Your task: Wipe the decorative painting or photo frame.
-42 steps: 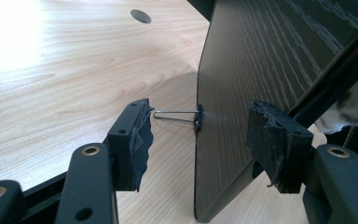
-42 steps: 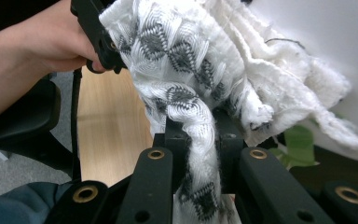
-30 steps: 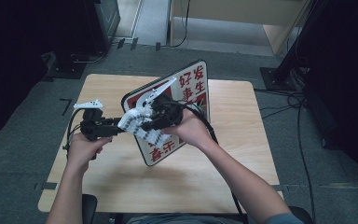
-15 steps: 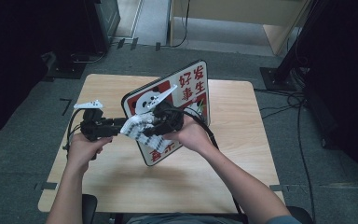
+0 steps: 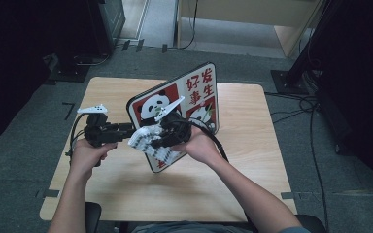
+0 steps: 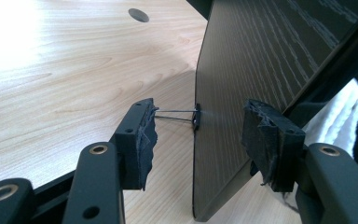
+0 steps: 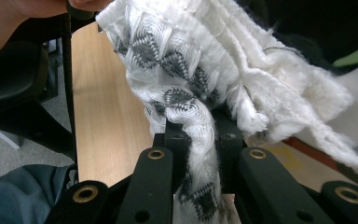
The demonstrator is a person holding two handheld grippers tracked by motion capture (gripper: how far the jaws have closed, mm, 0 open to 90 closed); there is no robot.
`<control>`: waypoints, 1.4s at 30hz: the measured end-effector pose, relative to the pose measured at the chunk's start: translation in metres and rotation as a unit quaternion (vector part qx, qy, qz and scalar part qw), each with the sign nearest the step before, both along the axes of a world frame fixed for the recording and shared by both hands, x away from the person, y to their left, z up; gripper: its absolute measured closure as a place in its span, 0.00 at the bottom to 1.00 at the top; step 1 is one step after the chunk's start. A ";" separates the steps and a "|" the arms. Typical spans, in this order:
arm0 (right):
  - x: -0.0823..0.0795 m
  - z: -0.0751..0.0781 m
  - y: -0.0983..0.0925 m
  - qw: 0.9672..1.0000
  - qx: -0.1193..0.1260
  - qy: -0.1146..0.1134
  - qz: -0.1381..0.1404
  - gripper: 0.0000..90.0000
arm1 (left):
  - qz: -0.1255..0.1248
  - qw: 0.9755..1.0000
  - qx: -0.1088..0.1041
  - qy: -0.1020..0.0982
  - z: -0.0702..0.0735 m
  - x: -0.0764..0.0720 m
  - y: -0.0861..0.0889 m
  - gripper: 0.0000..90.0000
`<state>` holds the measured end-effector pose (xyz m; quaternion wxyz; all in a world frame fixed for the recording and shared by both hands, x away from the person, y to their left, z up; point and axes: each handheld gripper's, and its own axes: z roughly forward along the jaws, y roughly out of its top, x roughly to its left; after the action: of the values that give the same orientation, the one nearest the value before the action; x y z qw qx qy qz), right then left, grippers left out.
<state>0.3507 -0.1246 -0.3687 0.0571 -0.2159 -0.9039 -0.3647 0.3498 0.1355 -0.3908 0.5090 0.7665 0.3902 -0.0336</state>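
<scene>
The right gripper's [image 7: 200,140] fingers pinch a white patterned cloth [image 7: 191,70]; the left gripper's [image 6: 198,135] fingers, just closing, straddle the upright panda board's [image 5: 194,97] edge above the desk [image 5: 252,160].

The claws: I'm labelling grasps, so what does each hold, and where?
Right claw pinches a bunched fold of the white cloth. Left claw straddles the board's edge, not gripping it.

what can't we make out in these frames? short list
- Panda board, high view: its lower printed part is covered by the white cloth and the right gripper.
- Board, left gripper view: back face alone; whether the left gripper pads touch it is unclear.
- Binder clip, left gripper view: edge-on and small, its body hidden by the board.
- Cloth, right gripper view: cut off by the frame top and right.
</scene>
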 end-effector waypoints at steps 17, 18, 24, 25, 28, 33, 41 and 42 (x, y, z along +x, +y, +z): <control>-0.006 -0.029 -0.004 1.000 -0.005 0.017 0.002 0.90 | 0.001 1.000 0.002 0.001 -0.001 -0.001 -0.001 0.50; -0.007 -0.032 -0.004 1.000 -0.008 0.021 0.002 0.90 | 0.001 1.000 0.002 0.000 -0.001 -0.001 -0.001 0.50; -0.009 -0.045 -0.006 0.999 -0.014 0.030 0.001 0.90 | 0.001 1.000 0.002 0.002 -0.001 -0.001 -0.001 0.50; -0.009 -0.046 -0.006 0.999 -0.014 0.030 0.002 0.90 | 0.002 1.000 0.003 0.002 -0.001 -0.001 -0.001 0.50; -0.010 -0.050 -0.007 0.999 -0.016 0.032 0.002 0.90 | 0.001 1.000 0.003 0.002 -0.001 -0.001 -0.001 0.50; -0.011 -0.056 -0.008 0.999 -0.015 0.033 0.002 0.90 | 0.002 1.000 0.003 0.002 -0.001 -0.001 -0.001 0.50; -0.014 -0.067 -0.010 0.999 -0.017 0.040 -0.001 0.90 | 0.001 1.000 0.004 0.001 -0.001 -0.002 -0.001 0.50; -0.014 -0.069 -0.010 0.999 -0.019 0.040 0.000 0.90 | 0.001 1.000 0.004 0.001 -0.001 -0.002 -0.001 0.50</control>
<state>0.3368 -0.1346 -0.4380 0.0896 -0.2315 -0.9076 -0.3386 0.3483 0.1344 -0.3922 0.5057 0.7678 0.3921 -0.0324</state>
